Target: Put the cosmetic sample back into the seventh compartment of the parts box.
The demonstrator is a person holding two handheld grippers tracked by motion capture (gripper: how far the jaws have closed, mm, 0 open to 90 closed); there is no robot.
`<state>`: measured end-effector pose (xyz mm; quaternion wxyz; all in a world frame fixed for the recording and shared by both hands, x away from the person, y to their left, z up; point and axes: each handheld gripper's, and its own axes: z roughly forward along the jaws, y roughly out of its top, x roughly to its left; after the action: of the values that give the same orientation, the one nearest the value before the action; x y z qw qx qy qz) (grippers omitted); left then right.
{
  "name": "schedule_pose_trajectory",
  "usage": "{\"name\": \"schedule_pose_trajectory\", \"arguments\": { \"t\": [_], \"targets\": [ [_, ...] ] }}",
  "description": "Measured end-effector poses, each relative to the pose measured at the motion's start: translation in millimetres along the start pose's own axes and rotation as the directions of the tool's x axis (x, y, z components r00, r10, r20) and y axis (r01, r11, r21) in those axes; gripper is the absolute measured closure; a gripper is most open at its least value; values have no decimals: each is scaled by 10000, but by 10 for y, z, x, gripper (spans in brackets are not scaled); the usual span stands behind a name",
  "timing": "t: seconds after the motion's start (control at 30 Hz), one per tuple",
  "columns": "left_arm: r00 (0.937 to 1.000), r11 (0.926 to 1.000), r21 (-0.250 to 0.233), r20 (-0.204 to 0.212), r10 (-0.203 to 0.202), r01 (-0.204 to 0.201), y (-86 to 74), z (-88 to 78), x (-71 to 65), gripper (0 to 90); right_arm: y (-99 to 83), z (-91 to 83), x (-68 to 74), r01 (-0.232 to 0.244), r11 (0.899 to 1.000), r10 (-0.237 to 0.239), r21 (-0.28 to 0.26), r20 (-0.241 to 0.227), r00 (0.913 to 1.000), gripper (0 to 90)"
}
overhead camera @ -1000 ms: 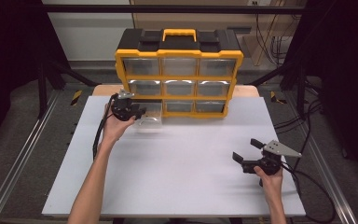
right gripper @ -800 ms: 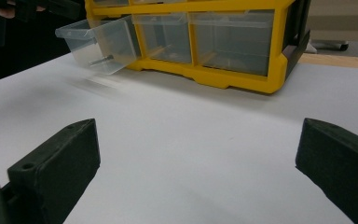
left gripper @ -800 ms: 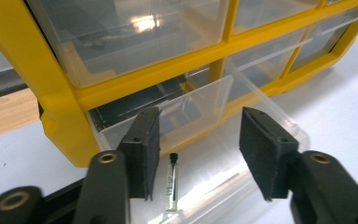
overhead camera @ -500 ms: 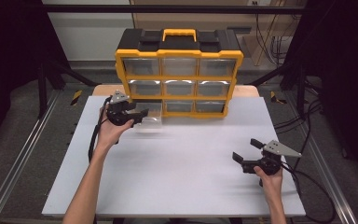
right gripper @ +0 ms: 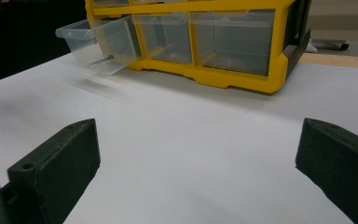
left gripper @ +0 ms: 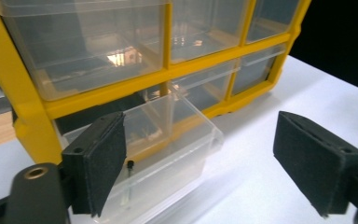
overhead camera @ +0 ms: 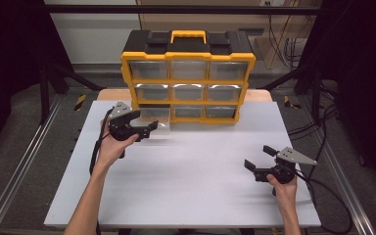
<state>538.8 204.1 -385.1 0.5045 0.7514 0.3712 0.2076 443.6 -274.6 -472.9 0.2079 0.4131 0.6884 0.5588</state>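
A yellow and black organizer (overhead camera: 188, 78) with clear drawers stands at the far side of the white table (overhead camera: 186, 196). Its bottom-left drawer (overhead camera: 157, 120) is pulled out and tilts down at the front. A small dark screw (left gripper: 130, 164) lies inside the drawer (left gripper: 168, 140). My left gripper (overhead camera: 145, 122) hovers just in front of that drawer. Its jaws have just been opening and now stand wide, with nothing pressed between the pads (left gripper: 98, 163). My right gripper (overhead camera: 258, 157) rests open near the front right of the table, well away from the organizer (right gripper: 223, 77).
The other drawers of the organizer (left gripper: 28, 102) are pushed in. A wooden board (overhead camera: 112, 94) shows behind the table on either side of the organizer. Metal rails (overhead camera: 24, 166) run along both sides of the table. Cables (overhead camera: 323, 186) trail from the right gripper off the table's right edge.
The left gripper has let go of the drawer front and opened its jaws. It has drawn back toward the person and slightly left. The drawer stays pulled out. The right gripper has not moved.
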Motion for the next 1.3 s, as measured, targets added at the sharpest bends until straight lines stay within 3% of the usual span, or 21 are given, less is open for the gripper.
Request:
{"name": "schedule_pose_trajectory", "arguments": {
  "t": [0.5, 0.97, 1.3],
  "targets": [
    [10000, 9992, -400, 36, 91, -90, -194, -142, -113, 57, 0, -2, 1, -10, 10000, 10, -2, -12, 10000, 4],
    [9996, 9997, -135, -186, 210, -213, -420, -181, -148, 41, 2, -4, 4, -60, 10000, 60, -25, -36, 10000, 4],
    [9996, 9996, 176, -175, 229, -226, -566, -123, -154, 35, 3, -3, 2, -69, 10000, 69, -48, -18, 10000, 4]
  ]
}}
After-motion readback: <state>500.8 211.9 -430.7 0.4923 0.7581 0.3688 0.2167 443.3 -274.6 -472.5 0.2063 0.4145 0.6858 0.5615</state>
